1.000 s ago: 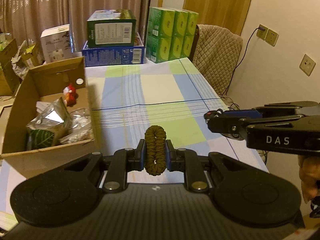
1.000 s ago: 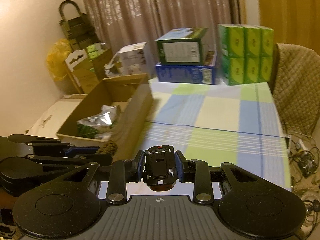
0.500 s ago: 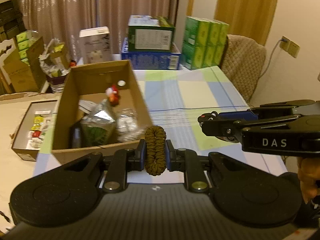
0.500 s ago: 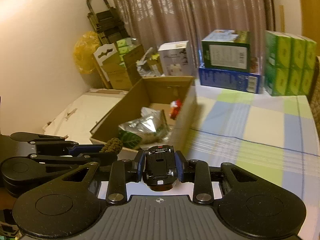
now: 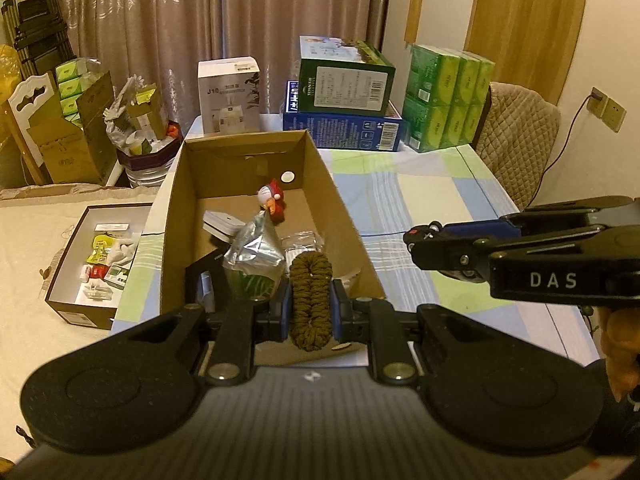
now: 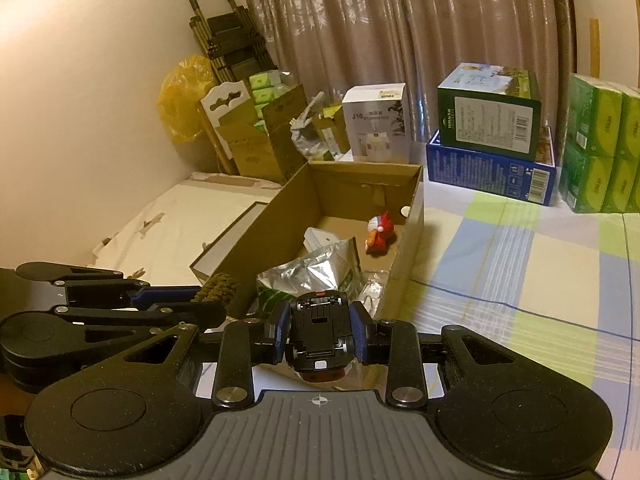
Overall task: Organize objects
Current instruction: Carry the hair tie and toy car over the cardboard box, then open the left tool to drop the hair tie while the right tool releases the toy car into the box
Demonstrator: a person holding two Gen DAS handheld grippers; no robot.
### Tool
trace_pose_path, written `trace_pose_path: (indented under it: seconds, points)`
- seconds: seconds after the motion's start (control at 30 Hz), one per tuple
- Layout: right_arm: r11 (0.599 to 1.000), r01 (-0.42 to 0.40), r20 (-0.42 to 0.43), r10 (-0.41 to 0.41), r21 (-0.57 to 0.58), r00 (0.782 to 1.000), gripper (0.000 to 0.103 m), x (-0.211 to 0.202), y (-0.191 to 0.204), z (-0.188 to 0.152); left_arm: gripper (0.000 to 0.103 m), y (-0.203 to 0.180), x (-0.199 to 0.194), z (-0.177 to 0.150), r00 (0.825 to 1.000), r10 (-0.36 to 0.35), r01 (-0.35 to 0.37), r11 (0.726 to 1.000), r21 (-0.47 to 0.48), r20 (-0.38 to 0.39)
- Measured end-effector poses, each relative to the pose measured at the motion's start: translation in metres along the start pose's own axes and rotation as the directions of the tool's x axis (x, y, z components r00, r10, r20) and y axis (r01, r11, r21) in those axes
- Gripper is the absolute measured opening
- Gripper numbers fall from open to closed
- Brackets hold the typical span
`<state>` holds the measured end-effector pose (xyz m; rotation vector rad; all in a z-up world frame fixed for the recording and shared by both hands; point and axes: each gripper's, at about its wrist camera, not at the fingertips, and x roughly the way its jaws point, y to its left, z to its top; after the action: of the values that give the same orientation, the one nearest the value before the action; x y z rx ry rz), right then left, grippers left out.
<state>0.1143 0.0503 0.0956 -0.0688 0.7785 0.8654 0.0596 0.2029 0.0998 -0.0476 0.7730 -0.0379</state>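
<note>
My left gripper point(image 5: 310, 309) is shut on a brown braided rope bundle point(image 5: 310, 300) and hangs over the near end of an open cardboard box point(image 5: 340, 204). The same gripper point(image 6: 208, 298) shows at the left of the right wrist view with the rope bundle point(image 6: 218, 286) in it. My right gripper point(image 6: 320, 330) is shut on a small black toy car point(image 6: 320, 328), held belly-up just before the box point(image 6: 412, 236). In the left wrist view this gripper point(image 5: 432, 246) sits to the right of the box. Inside the box lie a silver foil bag point(image 5: 256, 246), a red and white figurine point(image 5: 272, 200) and a white case point(image 5: 222, 224).
A checked cloth point(image 5: 420, 200) covers the table. Stacked blue and green cartons point(image 5: 344, 100), green tissue packs point(image 5: 448, 96) and a white carton point(image 5: 228, 92) line its far edge. A small open box of packets point(image 5: 100, 256) lies left of the cardboard box. A padded chair point(image 5: 520, 136) stands at the right.
Both grippers have swung left with their loads, from over the bare cloth to the cardboard box. The left one now hangs over the box's near end.
</note>
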Motion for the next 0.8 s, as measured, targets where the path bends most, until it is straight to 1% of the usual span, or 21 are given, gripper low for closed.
trace_pose_path:
  seconds: [0.17, 0.27, 0.4, 0.6, 0.8]
  points:
    - [1.000, 0.006, -0.013, -0.006, -0.002, 1.000, 0.029, 0.014, -0.002, 0.008, 0.016, 0.011, 0.008, 0.006, 1.000, -0.001, 0.001, 1.000, 0.000, -0.011]
    - [1.000, 0.002, -0.018, -0.002, 0.001, 1.000, 0.029, 0.023, -0.004, 0.014, 0.016, 0.020, 0.013, 0.014, 1.000, 0.003, -0.003, 1.000, 0.005, -0.014]
    - [1.000, -0.001, -0.028, 0.001, 0.006, 1.000, 0.029, 0.039, -0.007, 0.024, 0.016, 0.035, 0.021, 0.027, 1.000, -0.009, 0.008, 1.000, -0.014, -0.019]
    - [1.000, 0.001, -0.043, -0.001, -0.001, 0.999, 0.029, 0.065, -0.011, 0.040, 0.016, 0.060, 0.045, 0.048, 0.999, 0.011, -0.012, 1.000, -0.022, -0.040]
    - [1.000, 0.010, -0.056, -0.010, -0.004, 0.998, 0.029, 0.087, -0.017, 0.052, 0.016, 0.077, 0.072, 0.060, 0.997, 0.021, -0.022, 1.000, -0.017, -0.068]
